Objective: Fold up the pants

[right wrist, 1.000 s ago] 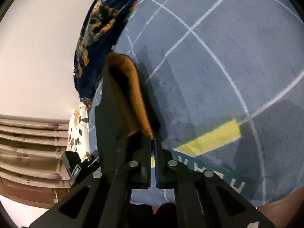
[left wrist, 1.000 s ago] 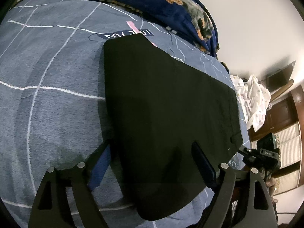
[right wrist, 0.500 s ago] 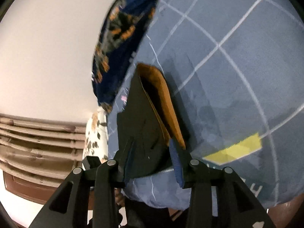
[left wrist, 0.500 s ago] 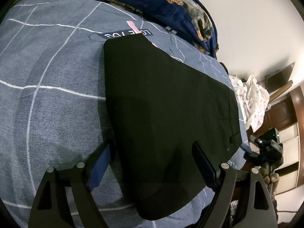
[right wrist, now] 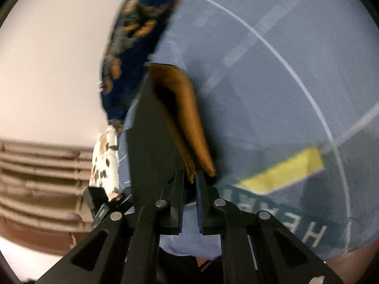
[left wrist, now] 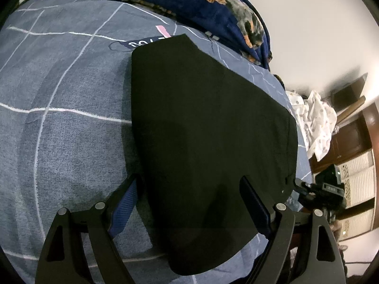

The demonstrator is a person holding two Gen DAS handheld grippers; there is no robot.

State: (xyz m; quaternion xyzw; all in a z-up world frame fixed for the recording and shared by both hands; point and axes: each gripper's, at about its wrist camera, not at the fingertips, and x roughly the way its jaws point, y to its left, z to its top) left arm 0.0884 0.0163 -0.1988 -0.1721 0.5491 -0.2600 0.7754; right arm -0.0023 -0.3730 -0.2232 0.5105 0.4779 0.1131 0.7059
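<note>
Reclosing after a brief release: right hand-held gripper (right wrist: 189,177), now clamping pants (left wrist: 208,127) waistband at bed (left wrist: 59,118) near edge. Left hand-held gripper (left wrist: 189,203) hovering apart over pants. Risking shallow bite slipping when lifting.

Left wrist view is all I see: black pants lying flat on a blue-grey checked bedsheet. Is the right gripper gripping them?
Observer: Yes. The right gripper has just been closing and now pinches an edge of the black fabric pants between its jaws.
Operator: Is any of the inside showing there?
Observer: Yes, an orange-brown lining gapes open just beyond the fingertips.
Operator: What lies beside it?
Observer: A yellow rectangular print on the blue-grey checked bedsheet, on the right in that view.
</note>
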